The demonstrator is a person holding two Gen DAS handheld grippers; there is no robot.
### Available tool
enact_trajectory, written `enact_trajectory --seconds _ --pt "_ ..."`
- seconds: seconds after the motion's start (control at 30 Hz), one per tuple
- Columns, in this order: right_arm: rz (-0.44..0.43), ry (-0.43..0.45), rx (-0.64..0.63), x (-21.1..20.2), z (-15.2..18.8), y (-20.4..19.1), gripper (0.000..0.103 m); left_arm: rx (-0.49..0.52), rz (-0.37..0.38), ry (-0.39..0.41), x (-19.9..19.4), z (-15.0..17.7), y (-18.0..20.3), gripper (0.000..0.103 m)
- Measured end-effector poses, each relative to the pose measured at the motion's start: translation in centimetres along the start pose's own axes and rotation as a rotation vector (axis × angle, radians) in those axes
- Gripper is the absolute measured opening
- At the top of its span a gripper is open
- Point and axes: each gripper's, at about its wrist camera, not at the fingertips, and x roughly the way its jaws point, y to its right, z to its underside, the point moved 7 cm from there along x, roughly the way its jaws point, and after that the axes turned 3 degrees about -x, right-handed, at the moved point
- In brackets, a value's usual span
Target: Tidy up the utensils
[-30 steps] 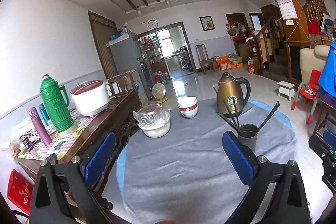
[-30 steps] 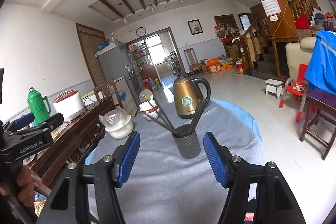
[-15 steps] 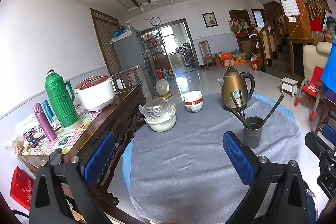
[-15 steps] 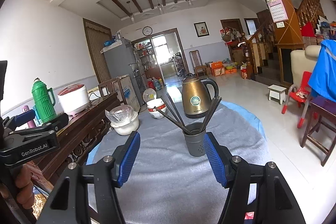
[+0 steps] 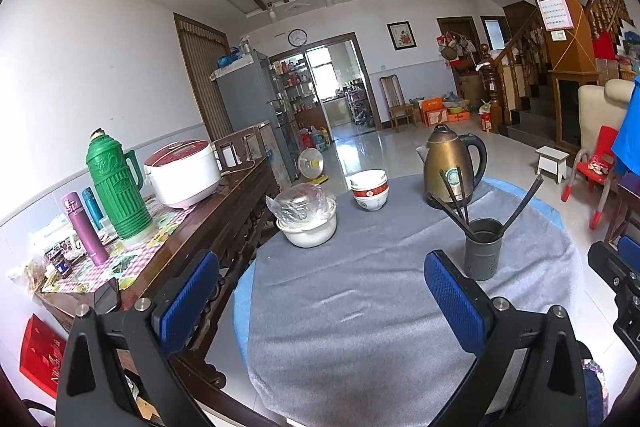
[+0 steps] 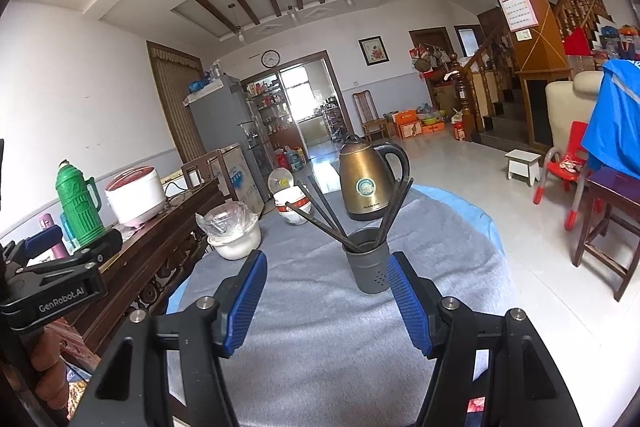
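Note:
A dark grey utensil holder (image 5: 482,249) (image 6: 368,261) stands on the round table covered with a grey cloth (image 5: 360,307) (image 6: 320,327). Several dark chopsticks (image 5: 452,201) (image 6: 320,213) lean out of it to both sides. My left gripper (image 5: 320,295) hovers open over the cloth, with the holder just past its right finger. My right gripper (image 6: 326,297) is open too, and the holder stands a little beyond its fingertips, toward the right pad. Neither gripper holds anything.
A brass kettle (image 5: 450,167) (image 6: 366,183) stands behind the holder. Stacked bowls (image 5: 370,189) and a white pot with a plastic bag (image 5: 306,215) sit at the table's far left. A wooden sideboard (image 5: 200,219) bears a green thermos (image 5: 116,187) and rice cooker (image 5: 182,173).
Both views have pulled back and tilted up slightly, so the holder and table look a little farther away. Both grippers stay open and empty.

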Motion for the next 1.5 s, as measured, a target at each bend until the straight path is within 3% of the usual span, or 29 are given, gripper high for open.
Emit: enact_trajectory --seconds 1.5 --pt "0.039 0.041 -0.017 -0.9 -0.4 -0.1 0.067 -0.023 -0.021 -0.01 0.0 1.1 -0.3 0.102"
